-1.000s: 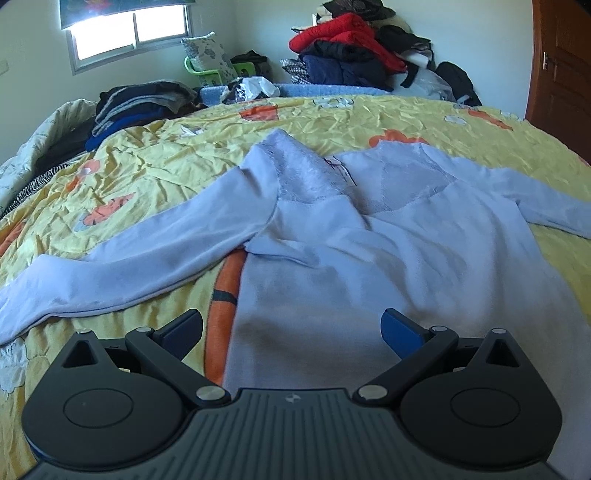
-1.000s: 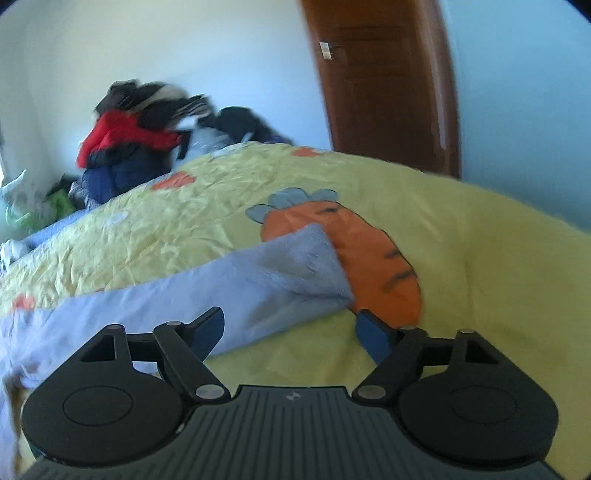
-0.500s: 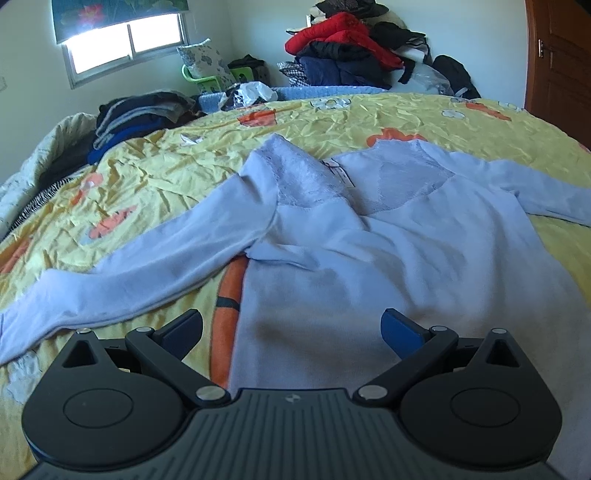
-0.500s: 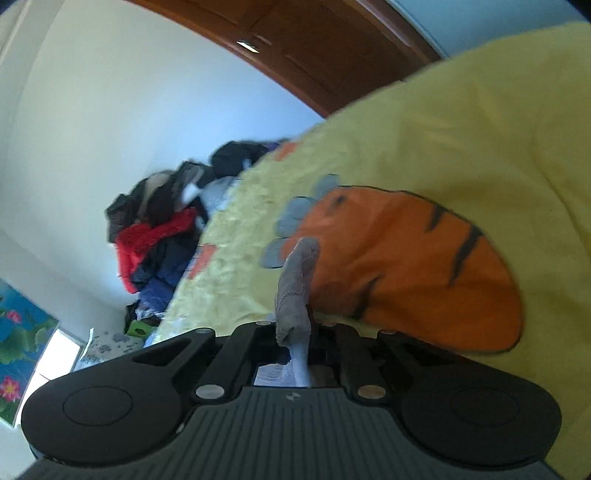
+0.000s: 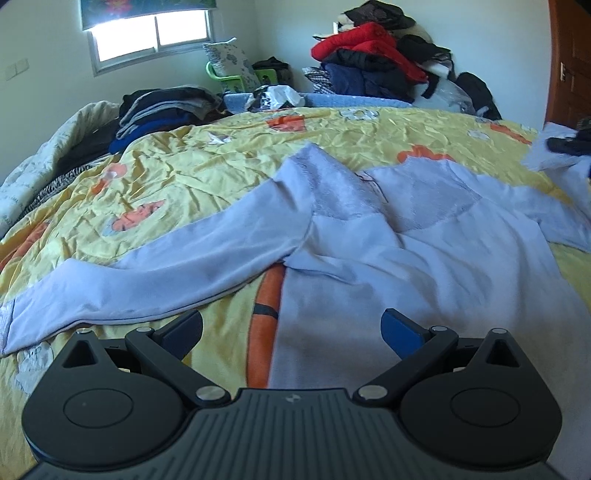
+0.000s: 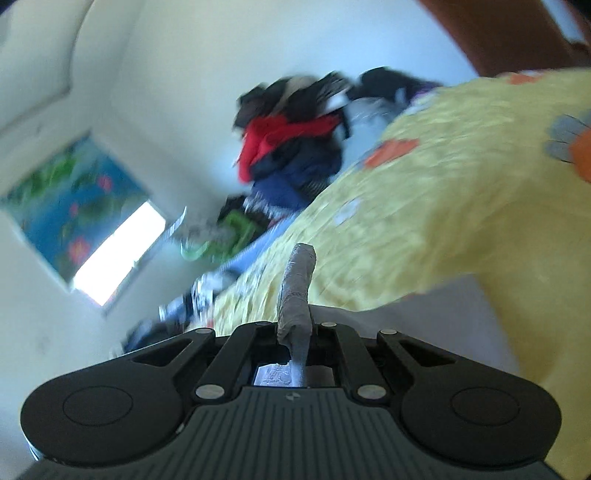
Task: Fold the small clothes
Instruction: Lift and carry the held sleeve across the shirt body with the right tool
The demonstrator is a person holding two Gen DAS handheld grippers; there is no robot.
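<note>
A pale lilac long-sleeved top (image 5: 406, 258) lies spread on the yellow carrot-print bedspread (image 5: 192, 170). Its left sleeve (image 5: 147, 273) stretches out to the left. My left gripper (image 5: 291, 328) is open and empty, hovering over the top's lower left edge. My right gripper (image 6: 297, 332) is shut on the cuff of the right sleeve (image 6: 297, 284), which sticks up between its closed fingers. In the left wrist view the right gripper (image 5: 570, 144) shows at the far right, holding that sleeve lifted off the bed.
A pile of red and dark clothes (image 5: 373, 59) stands at the back, blurred in the right wrist view (image 6: 291, 140). Folded dark clothes (image 5: 162, 107) lie at the bed's back left. A window (image 5: 147, 33) and a brown door (image 5: 572, 66) are behind.
My right gripper shut on the right sleeve cuff, then lifted and swung it leftwards; its view tilts and blurs. My left gripper stays open and drifted slightly right over the top.
</note>
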